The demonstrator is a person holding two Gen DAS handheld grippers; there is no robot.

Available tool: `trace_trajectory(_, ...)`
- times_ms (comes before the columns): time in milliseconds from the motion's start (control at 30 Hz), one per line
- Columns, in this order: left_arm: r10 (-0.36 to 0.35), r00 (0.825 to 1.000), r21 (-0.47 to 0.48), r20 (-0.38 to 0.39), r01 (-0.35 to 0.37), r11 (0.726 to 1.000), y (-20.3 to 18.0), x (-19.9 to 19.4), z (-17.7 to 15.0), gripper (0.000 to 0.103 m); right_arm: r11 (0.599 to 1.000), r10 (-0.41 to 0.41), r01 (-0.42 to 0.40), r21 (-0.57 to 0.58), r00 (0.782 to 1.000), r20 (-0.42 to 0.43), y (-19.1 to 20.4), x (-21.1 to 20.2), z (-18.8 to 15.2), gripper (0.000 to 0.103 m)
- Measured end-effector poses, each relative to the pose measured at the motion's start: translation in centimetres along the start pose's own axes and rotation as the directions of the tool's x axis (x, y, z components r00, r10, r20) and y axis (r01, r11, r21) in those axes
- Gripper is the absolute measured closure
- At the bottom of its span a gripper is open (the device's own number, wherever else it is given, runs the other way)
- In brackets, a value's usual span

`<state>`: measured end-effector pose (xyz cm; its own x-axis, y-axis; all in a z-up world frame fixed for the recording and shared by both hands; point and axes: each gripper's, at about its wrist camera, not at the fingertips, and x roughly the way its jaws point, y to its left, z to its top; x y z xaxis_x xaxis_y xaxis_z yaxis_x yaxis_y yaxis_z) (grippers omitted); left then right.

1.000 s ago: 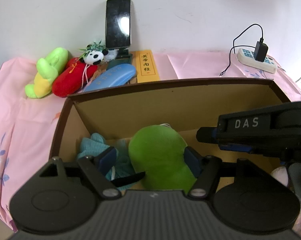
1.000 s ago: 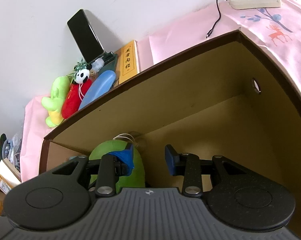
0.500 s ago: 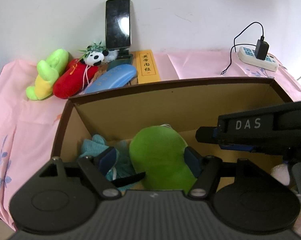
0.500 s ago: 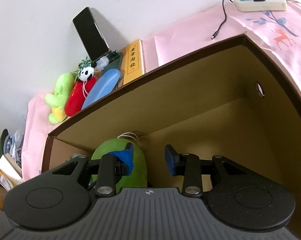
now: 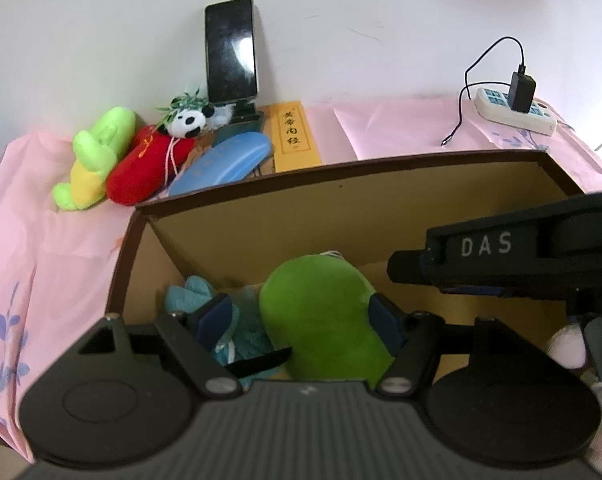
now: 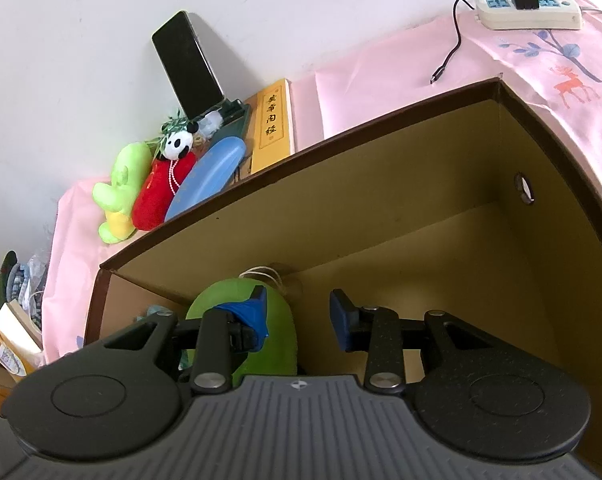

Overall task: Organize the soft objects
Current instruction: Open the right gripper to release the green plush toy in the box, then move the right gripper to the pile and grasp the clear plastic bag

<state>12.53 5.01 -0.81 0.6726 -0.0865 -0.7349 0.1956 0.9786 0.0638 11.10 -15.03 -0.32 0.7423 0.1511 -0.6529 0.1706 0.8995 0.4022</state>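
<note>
Since the green plush (image 5: 321, 312) looks light and squashy, grab its fat middle; it sits in the cardboard box (image 5: 341, 208), left gripper (image 5: 301, 316) fingers spread around it, unclamped; right gripper (image 6: 297, 312) parted, empty.

1. "DAS" stood in pale raised capitals on the side of the black right tool (image 5: 485, 245), seen from the left wrist view.
2. A yellow book (image 5: 293, 136) lay near the back edge of the table, against the wall; four dark Chinese characters ran down a framed strip on its cover, reading about "黄帝内经".
3. The red plush (image 5: 149, 168) bore a small gold mark, too small to read.
</note>
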Motion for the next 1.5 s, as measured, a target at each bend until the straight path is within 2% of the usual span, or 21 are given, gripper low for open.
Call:
trace_trajectory(300, -0.050, 0.997, -0.060, 0.067, 0.054, 0.997, 1.0, -2.0, 0.0, 0.033, 0.998, 0.047, -0.046, -0.043, 0.999, 0.012, 0.1, -2.1, 0.1, 0.085)
trace_trajectory(433, -0.064, 0.992, -0.052, 0.105, 0.070, 0.996, 1.0, -4.5, -0.1, 0.033, 0.992, 0.121, -0.121, -0.021, 0.992, 0.032, -0.7, -4.5, 0.2, 0.085)
trace_trajectory(667, -0.111, 0.978, -0.041, 0.174, 0.120, 0.992, 0.5, -9.8, -1.3, 0.033, 0.987, 0.152, -0.144, -0.076, 0.982, 0.108, -1.8, -9.5, -0.4, 0.089)
trace_trajectory(800, -0.135, 0.972, -0.013, 0.191, 0.140, 0.990, -0.6, -12.1, -2.6, 0.033, 0.982, 0.166, -0.153, -0.109, 0.979, 0.120, -2.3, -11.5, -1.2, 0.090)
trace_trajectory(1100, -0.224, 0.958, 0.058, 0.181, 0.217, 0.974, -3.9, -15.5, -5.4, 0.033, 0.970, 0.200, -0.183, -0.157, 0.974, 0.103, -3.7, -14.5, -3.7, 0.090)
trace_trajectory(1367, -0.316, 0.941, 0.094, 0.120, 0.306, 0.947, -7.7, -16.3, -7.7, 0.033, 0.965, 0.227, -0.213, -0.150, 0.971, 0.081, -6.1, -16.9, -5.7, 0.088)
trace_trajectory(1500, -0.349, 0.934, 0.128, 0.069, 0.339, 0.932, -9.8, -15.8, -9.0, 0.033, 0.972, 0.189, -0.175, -0.158, 0.979, 0.077, -7.1, -17.5, -6.9, 0.088)
